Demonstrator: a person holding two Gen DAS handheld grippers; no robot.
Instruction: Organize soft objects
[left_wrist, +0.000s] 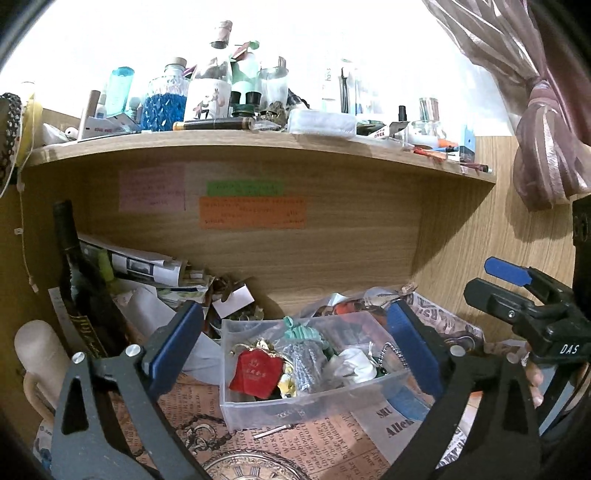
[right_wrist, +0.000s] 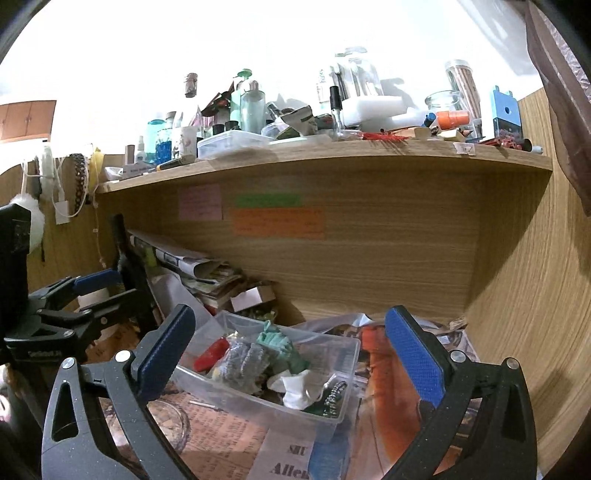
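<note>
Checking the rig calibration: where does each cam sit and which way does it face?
Left wrist: on the left gripper, open, facing the clear bin under the shelf; right gripper at right edge.
Right wrist: on the right gripper, open, facing the same bin from its right; left gripper at left edge.
Shared: bin, shelf, orange note.

A home study nook is suggested — a cluttered light wooden shelf (right_wrist: 332, 162) crowded with glass bottles (left_wrist: 166, 99), coloured sticky notes (left_wrist: 251, 218), and a tied pink curtain (left_wrist: 546, 122).
</note>
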